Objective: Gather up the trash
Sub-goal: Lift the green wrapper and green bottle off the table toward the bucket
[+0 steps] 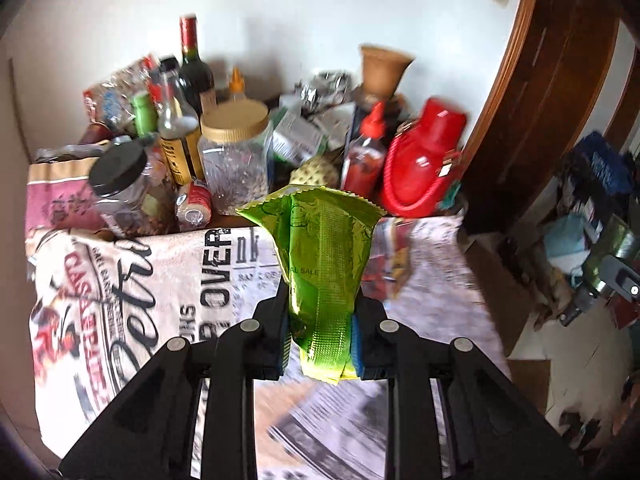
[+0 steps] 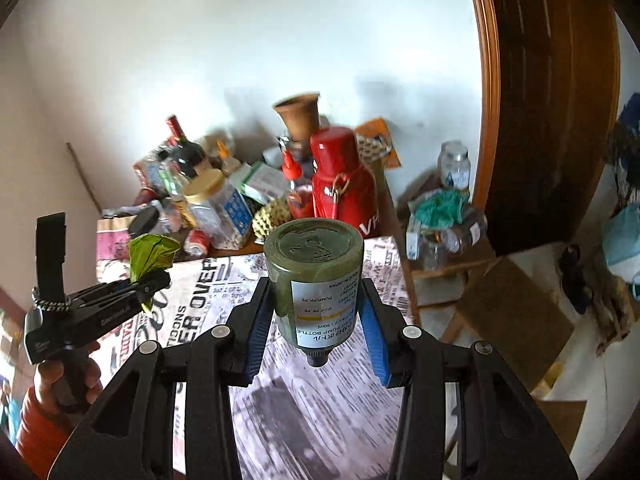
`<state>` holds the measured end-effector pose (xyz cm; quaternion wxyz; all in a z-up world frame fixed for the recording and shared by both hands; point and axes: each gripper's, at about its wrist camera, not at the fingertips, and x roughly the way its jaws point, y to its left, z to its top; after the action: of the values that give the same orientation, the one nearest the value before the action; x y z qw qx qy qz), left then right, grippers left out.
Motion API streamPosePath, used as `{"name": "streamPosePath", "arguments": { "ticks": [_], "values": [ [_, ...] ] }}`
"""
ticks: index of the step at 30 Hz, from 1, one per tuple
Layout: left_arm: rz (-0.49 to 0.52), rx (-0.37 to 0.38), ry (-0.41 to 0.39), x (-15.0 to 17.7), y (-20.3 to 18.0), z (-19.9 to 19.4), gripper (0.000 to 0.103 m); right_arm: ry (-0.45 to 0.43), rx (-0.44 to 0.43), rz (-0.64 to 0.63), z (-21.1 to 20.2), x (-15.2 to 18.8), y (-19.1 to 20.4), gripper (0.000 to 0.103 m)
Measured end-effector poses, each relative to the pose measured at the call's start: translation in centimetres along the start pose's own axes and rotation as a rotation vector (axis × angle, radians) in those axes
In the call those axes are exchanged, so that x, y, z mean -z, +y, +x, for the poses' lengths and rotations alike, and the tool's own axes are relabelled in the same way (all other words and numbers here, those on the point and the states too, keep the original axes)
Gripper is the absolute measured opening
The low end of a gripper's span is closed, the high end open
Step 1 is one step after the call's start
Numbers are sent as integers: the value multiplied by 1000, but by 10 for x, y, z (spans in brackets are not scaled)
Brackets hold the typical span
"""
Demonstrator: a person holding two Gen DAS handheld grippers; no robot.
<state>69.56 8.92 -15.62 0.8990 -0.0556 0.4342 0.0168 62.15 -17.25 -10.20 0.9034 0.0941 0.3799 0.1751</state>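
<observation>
My left gripper (image 1: 320, 320) is shut on a crumpled green snack wrapper (image 1: 320, 248) and holds it above the newspaper-print tablecloth (image 1: 192, 280). The same gripper (image 2: 154, 276) and wrapper (image 2: 150, 256) show at the left of the right wrist view. My right gripper (image 2: 316, 304) is shut on a small dark green pump bottle (image 2: 316, 276) with a white label, held bottom-forward above the cloth (image 2: 304, 400).
Clutter stands at the table's far end: wine bottle (image 1: 194, 64), gold-lidded jar (image 1: 236, 152), black-lidded jar (image 1: 124, 188), red flask (image 1: 424, 160), red-capped sauce bottle (image 1: 364, 156), clay pot (image 1: 382, 68). A wooden door frame (image 1: 552, 92) and a low stool with jars (image 2: 444, 236) are right.
</observation>
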Motion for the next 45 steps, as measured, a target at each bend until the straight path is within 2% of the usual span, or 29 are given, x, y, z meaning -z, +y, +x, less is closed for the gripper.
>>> {"name": "streamPosePath", "arguments": {
  "ticks": [4, 11, 19, 24, 27, 37, 40, 45],
  "values": [
    [-33, 4, -78, 18, -28, -51, 23, -31, -41, -52, -37, 6, -1, 39],
    [-44, -1, -180, 41, -44, -128, 23, -68, -77, -107, -77, 20, 10, 39],
    [-44, -18, -264, 72, -30, -194, 23, -124, -85, -131, -117, 39, 41, 39],
    [-28, -2, -288, 103, -10, -229, 23, -148, -63, -126, -139, 66, 72, 39],
    [-9, 16, -287, 126, 8, -249, 23, -156, -44, -118, -151, 89, 93, 39],
    [47, 61, -209, 221, 54, -297, 23, -113, -16, -74, -183, 181, 151, 39],
    [61, 74, -191, 244, 58, -301, 23, -81, -3, -67, -186, 203, 157, 39],
    [65, 112, -98, 275, 57, -291, 23, 7, 12, -32, -181, 234, 158, 39]
  ]
}}
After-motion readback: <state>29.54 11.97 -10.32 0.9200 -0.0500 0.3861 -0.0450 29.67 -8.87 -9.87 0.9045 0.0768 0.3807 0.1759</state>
